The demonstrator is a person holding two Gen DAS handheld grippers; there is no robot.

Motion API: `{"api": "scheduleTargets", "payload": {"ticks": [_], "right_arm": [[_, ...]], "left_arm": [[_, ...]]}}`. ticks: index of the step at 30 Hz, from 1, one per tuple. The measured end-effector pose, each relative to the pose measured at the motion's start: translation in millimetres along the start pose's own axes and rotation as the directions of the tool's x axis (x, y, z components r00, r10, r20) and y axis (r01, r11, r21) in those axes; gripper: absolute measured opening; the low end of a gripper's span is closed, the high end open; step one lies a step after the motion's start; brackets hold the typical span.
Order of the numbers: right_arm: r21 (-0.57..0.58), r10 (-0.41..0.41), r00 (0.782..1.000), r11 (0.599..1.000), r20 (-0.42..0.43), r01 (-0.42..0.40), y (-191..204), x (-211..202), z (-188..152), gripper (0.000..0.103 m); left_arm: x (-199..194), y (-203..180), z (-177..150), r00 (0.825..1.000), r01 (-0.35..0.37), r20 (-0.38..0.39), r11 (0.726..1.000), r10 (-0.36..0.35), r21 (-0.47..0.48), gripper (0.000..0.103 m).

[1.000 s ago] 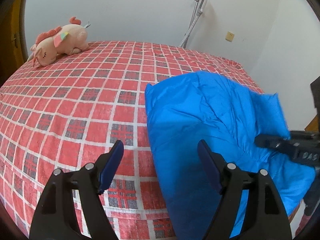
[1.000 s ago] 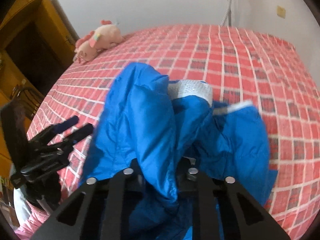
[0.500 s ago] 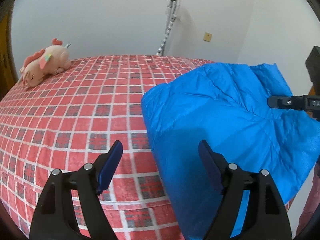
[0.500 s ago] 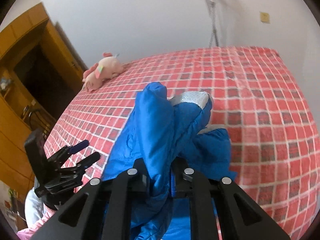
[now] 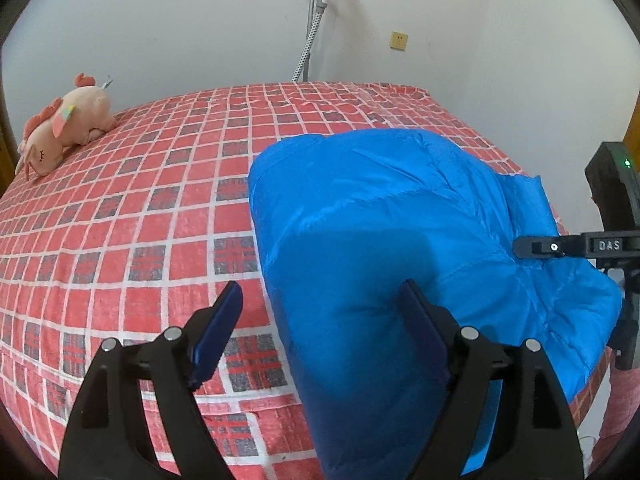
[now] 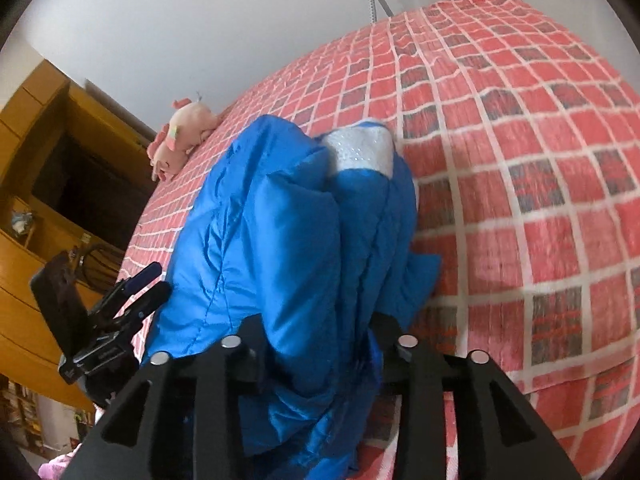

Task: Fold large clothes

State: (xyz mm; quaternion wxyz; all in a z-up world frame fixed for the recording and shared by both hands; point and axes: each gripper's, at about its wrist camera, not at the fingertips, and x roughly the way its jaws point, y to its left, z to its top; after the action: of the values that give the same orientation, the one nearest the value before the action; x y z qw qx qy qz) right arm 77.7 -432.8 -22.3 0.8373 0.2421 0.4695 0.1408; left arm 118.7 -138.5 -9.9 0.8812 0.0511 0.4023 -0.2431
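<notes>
A puffy blue jacket (image 5: 380, 200) lies folded on the red checked bed (image 5: 140, 200), near its front right corner. My left gripper (image 5: 320, 292) hangs open over the jacket's near left edge, one finger above the bedspread and the other above blue cloth, holding nothing. My right gripper (image 5: 536, 248) reaches in from the right onto the jacket. In the right wrist view the jacket (image 6: 280, 240) bunches up between the jaws of the right gripper (image 6: 316, 320), which are opening; its fingertips are buried in cloth. A silver lining patch (image 6: 358, 152) shows at the far end.
A pink plush toy (image 5: 64, 128) lies at the bed's far left. A steamer pole (image 5: 316, 20) and a wall socket (image 5: 397, 41) stand behind the bed. A wooden wardrobe (image 6: 36, 160) rises on the left in the right wrist view.
The right gripper swung with the jacket's end and dropped lower; its jaws, tight on the cloth before, now stand apart. The left gripper slid sideways, staying open.
</notes>
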Motion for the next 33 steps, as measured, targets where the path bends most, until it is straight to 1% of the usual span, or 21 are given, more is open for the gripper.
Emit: {"api": "scheduleTargets", "payload": {"ticks": [2,4,5,7,10,12,14,15,16,18,21,22,24,26,28,31,33], "right_arm": [[-0.034,-0.053,0.998,0.998,0.025,0.054,8.6,-14.1,-4.5,0.046],[-0.103,-0.132,0.987,0.985,0.087,0.14,27.6,-36.9,-11.2,0.046],[-0.13,-0.153,0.982,0.977,0.113,0.167,36.2,-46.2,-14.6,0.046],[-0.176,-0.158,0.977,0.967,0.146,0.182,52.8,-62.9,-21.0,0.046],[-0.253,-0.121,0.977,0.954,0.175,0.163,83.7,-81.7,-32.7,0.046],[-0.319,-0.11,0.977,0.934,0.181,0.164,104.8,-83.2,-42.0,0.044],[-0.355,-0.124,0.978,0.918,0.169,0.178,116.5,-74.2,-45.5,0.041],[-0.362,-0.135,0.978,0.914,0.161,0.186,118.7,-69.4,-46.2,0.038],[-0.365,-0.156,0.978,0.91,0.142,0.198,117.9,-61.3,-47.7,0.033],[-0.355,-0.177,0.978,0.912,0.113,0.206,112.3,-51.2,-52.8,0.029],[-0.309,-0.222,0.973,0.923,0.061,0.23,89.9,-35.9,-66.2,0.028],[-0.289,-0.228,0.973,0.929,0.044,0.231,81.0,-29.8,-73.0,0.026],[-0.265,-0.232,0.972,0.936,0.025,0.231,68.1,-17.6,-86.8,0.026],[-0.251,-0.231,0.972,0.939,0.041,0.234,60.0,-8.6,-99.4,0.026],[-0.239,-0.227,0.972,0.942,0.067,0.236,56.3,-6.0,-105.0,0.026],[-0.235,-0.23,0.969,0.941,0.09,0.245,58.1,-7.9,-107.4,0.026],[-0.24,-0.221,0.972,0.942,0.084,0.235,61.1,-15.1,-104.5,0.026]], "left_arm": [[-2.8,1.9,0.6,1.0,-0.007,0.003,1.0,0.007,0.002,0.08],[-7.6,1.9,0.5,1.0,-0.004,0.007,1.0,0.004,-0.005,0.08],[-12.1,3.1,0.1,1.0,0.005,0.012,1.0,-0.005,-0.012,0.08],[-19.5,2.4,0.2,1.0,0.014,0.024,1.0,-0.014,-0.019,0.08],[-29.7,-5.2,-1.0,0.999,0.017,0.043,1.0,-0.017,-0.002,0.08],[-33.2,-11.4,-2.2,0.999,0.018,0.049,1.0,-0.019,0.01,0.08],[-35.1,-17.0,-4.4,0.998,0.026,0.05,0.999,-0.027,0.02,0.08],[-35.2,-20.0,-6.3,0.998,0.031,0.048,0.999,-0.032,0.025,0.08],[-35.6,-21.8,-8.1,0.998,0.033,0.046,0.999,-0.034,0.028,0.08],[-34.2,-24.0,-12.6,0.999,0.038,0.037,0.999,-0.039,0.032,0.08],[-27.6,-24.9,-21.0,0.999,0.048,0.009,0.998,-0.049,0.039,0.08],[-25.4,-25.2,-23.5,0.999,0.053,0.0,0.998,-0.053,0.042,0.08],[-19.0,-26.3,-30.3,0.997,0.076,-0.025,0.996,-0.075,0.048,0.081],[-12.6,-26.7,-36.6,0.995,0.093,-0.044,0.994,-0.091,0.05,0.083],[-7.6,-27.7,-41.9,0.996,0.084,-0.035,0.995,-0.082,0.056,0.084],[-4.6,-25.9,-43.6,0.996,0.086,-0.033,0.995,-0.085,0.051,0.085],[-5.5,-24.4,-42.5,0.995,0.093,-0.041,0.995,-0.092,0.043,0.085]]}}
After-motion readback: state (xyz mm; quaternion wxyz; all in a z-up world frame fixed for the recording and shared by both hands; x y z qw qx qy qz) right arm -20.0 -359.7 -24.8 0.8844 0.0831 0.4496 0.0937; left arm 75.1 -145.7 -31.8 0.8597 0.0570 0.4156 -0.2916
